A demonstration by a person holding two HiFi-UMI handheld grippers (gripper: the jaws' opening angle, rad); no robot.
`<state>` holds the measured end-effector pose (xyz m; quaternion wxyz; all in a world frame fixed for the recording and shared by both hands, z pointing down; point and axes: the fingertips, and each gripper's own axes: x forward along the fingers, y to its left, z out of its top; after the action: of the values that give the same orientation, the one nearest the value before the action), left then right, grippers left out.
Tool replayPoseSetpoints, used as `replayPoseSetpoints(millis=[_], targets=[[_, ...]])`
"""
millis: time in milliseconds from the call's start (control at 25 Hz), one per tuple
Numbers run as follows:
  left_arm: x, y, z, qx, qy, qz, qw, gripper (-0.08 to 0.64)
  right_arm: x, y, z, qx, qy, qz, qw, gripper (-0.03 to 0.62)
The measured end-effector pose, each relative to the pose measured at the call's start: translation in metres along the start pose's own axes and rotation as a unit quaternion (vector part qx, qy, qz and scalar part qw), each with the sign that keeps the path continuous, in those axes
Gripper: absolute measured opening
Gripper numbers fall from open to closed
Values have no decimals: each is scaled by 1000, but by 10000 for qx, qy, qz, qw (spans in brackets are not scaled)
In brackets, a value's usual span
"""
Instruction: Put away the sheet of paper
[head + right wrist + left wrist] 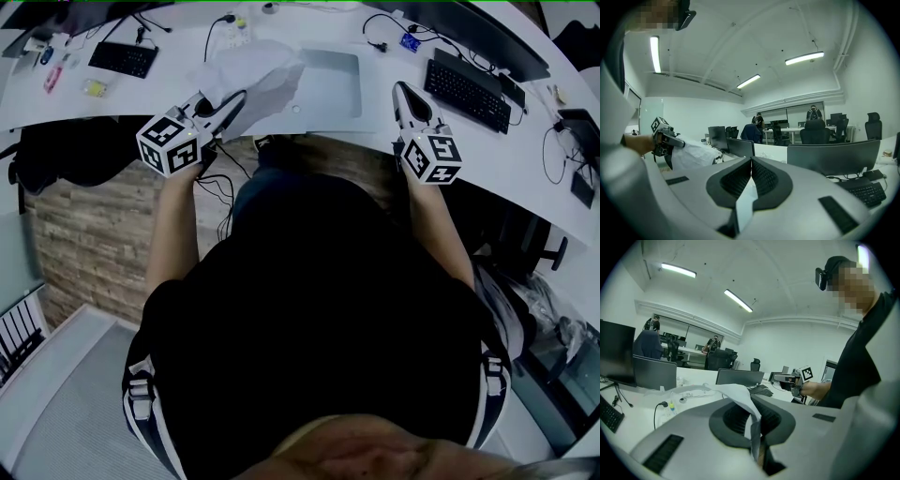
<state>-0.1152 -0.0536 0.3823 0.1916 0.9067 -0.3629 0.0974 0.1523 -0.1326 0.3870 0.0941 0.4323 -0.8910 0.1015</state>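
Pinching sheet of paper (267, 80), left claw (239, 98), stretching forward over desk (375, 56)

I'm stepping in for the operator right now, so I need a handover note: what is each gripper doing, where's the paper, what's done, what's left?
Left gripper: fingers shut on the sheet of paper, which is held crumpled over the near part of the desk.
Right gripper: fingers shut, empty, off to the side and clear of the paper.
Done: the paper is gripped.
Left: put it away. No spot for it is evident in these views.
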Motion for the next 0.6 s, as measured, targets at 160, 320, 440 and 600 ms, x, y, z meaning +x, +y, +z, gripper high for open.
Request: replayPoseSetpoints(millis=[160,320,440,600], targets=[[6,2,-3,-10,67,-71,10000,20,4,-1,2,-12,0,-24,10000,15],[10,4,-6,-19,121,-173,9998,20,10,-1,2,-34,37,-52,10000,15],[13,9,-7,-46,108,-200,9997,20,15,-4,0,-53,64,-89,9999,15],[18,16,-10,-116,126,-245,9996,20,22,-6,-2,-7,100,-128,9999,15]])
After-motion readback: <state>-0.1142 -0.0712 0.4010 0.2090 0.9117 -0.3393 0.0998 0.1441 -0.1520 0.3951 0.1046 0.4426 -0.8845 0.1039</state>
